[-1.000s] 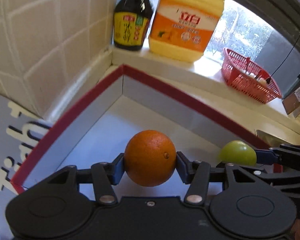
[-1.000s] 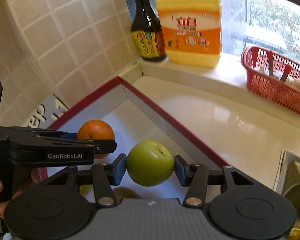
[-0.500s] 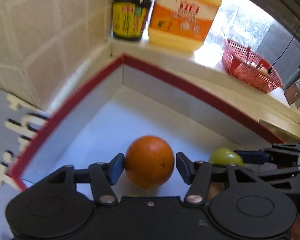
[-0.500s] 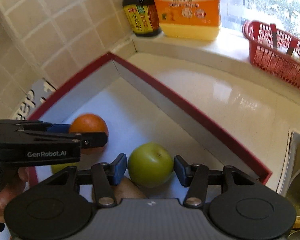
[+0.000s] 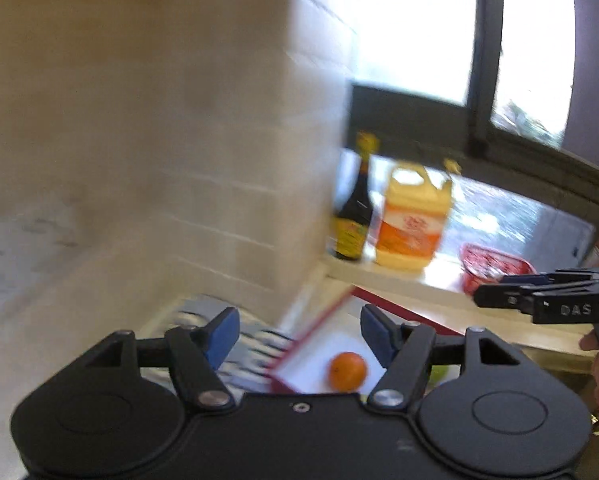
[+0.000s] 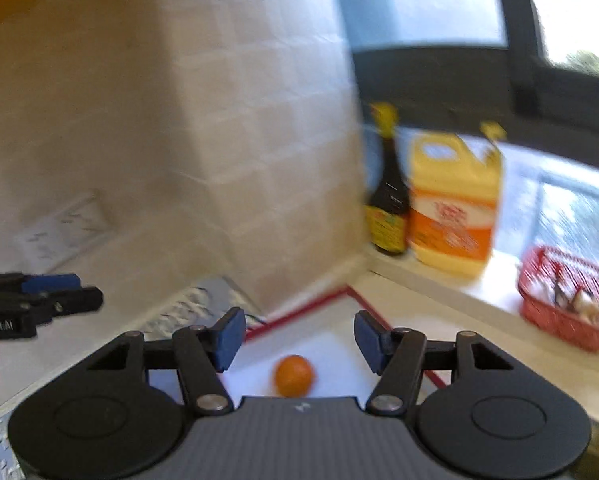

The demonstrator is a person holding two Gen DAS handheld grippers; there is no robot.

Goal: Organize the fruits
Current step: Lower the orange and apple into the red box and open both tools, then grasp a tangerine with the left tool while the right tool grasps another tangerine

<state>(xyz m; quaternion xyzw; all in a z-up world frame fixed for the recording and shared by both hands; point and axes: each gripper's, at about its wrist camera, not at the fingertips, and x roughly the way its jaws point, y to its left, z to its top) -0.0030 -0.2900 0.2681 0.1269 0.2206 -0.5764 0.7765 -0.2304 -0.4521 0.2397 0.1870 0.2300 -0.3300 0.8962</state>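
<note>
An orange (image 5: 347,371) lies on the white floor of a red-rimmed box (image 5: 315,326), far below both grippers. My left gripper (image 5: 299,336) hangs high above it, its jaws opening with nothing between the blue pads. My right gripper (image 6: 299,338) is raised too, its jaws also opening and empty, with the orange (image 6: 294,375) showing below the gap. A green sliver, likely the apple (image 5: 439,374), peeks from behind the left gripper's right finger. Each gripper shows in the other's view: the right gripper (image 5: 491,290) and the left gripper (image 6: 87,292). Both views are motion-blurred.
A dark sauce bottle (image 6: 387,200) and a yellow detergent jug (image 6: 455,208) stand on the window sill. A red basket (image 6: 567,304) sits further right on it. A tiled wall (image 6: 219,140) rises to the left of the box, and pale counter lies right of the box's red rim (image 6: 299,310).
Both grippers let go of their fruit, the left the orange and the right the green apple, opened wider and rose well above the box. The orange now lies on the box floor.
</note>
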